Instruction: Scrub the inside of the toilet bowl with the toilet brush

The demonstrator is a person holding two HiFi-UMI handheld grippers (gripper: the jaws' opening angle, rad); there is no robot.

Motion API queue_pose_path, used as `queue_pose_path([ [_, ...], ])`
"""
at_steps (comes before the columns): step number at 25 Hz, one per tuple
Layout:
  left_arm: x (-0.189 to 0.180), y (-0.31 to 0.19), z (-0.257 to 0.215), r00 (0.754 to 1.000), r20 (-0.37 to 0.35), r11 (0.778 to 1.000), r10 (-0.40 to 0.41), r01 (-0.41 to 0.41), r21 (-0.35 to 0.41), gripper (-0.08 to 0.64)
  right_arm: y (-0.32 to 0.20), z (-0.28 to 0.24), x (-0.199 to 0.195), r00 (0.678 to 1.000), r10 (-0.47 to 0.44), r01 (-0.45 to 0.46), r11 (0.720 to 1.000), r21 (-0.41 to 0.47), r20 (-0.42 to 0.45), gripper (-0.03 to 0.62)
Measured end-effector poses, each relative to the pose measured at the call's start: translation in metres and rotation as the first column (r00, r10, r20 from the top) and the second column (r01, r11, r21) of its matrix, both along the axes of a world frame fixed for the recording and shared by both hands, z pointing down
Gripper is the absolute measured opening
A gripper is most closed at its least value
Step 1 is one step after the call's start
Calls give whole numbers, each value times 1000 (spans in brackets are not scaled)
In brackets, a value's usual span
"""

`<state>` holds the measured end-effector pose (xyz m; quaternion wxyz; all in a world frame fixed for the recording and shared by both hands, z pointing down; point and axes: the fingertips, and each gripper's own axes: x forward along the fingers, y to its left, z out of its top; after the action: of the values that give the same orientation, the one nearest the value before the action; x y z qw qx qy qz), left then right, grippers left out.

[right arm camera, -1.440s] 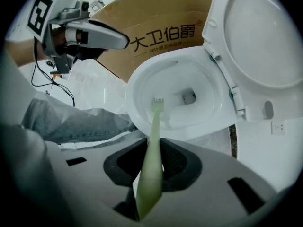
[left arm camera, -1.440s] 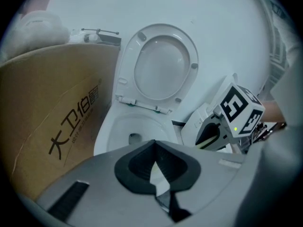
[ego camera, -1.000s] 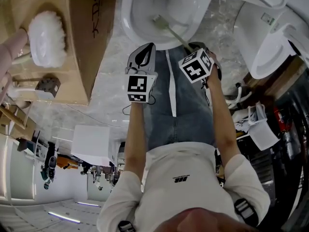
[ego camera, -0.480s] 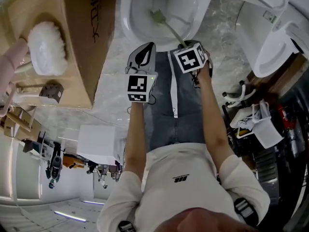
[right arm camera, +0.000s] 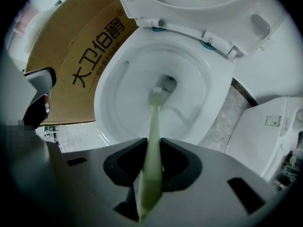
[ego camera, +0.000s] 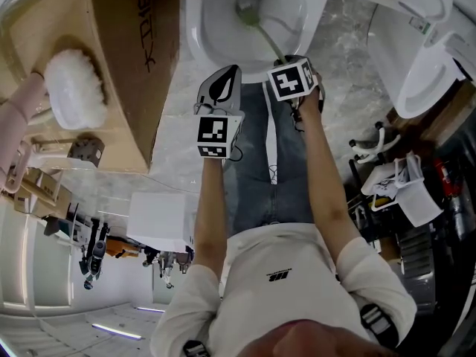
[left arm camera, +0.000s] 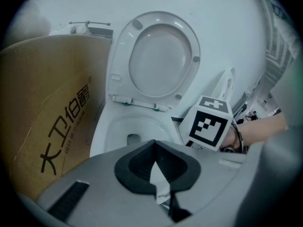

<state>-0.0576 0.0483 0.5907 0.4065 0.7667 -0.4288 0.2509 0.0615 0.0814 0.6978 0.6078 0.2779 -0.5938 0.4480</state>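
Observation:
The white toilet bowl (ego camera: 223,21) stands open, its seat and lid (left arm camera: 161,60) raised. My right gripper (ego camera: 286,59) is shut on the pale green handle of the toilet brush (right arm camera: 152,145). The handle slants down into the bowl (right arm camera: 123,103), and the brush head (right arm camera: 157,94) rests by the drain hole (right arm camera: 169,83). In the head view the brush head (ego camera: 248,7) lies at the bowl's far end. My left gripper (ego camera: 222,80) hovers just in front of the bowl's near rim, shut and holding nothing. In its own view, my left gripper (left arm camera: 154,167) looks onto the bowl (left arm camera: 118,126).
A tall cardboard box (ego camera: 123,58) stands tight against the bowl's left side. A fluffy white item (ego camera: 71,88) lies beyond it. Another white toilet fixture (ego camera: 424,65) stands to the right on the marble floor (ego camera: 342,28). The person's jeans-clad legs (ego camera: 268,162) are just behind the grippers.
My right gripper moved forward toward the bowl's rim. The brush head slid from the middle of the bowl to the drain hole. The left gripper stayed put.

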Motion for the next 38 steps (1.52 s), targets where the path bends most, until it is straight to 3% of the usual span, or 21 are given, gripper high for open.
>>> queue_pose_path([
  [18, -6, -8, 15, 1000, 11, 1000, 9, -9, 1, 8, -43, 36, -3, 997, 75, -74, 997, 36, -14, 78],
  [32, 0, -1, -7, 1000, 20, 999, 1, -1, 32, 8, -7, 3, -3, 1000, 17, -17, 1000, 23, 19, 78],
  [38, 4, 6, -28, 1000, 25, 998, -13, 12, 56, 8, 4, -23, -2, 999, -7, 4, 998, 56, 52, 78],
])
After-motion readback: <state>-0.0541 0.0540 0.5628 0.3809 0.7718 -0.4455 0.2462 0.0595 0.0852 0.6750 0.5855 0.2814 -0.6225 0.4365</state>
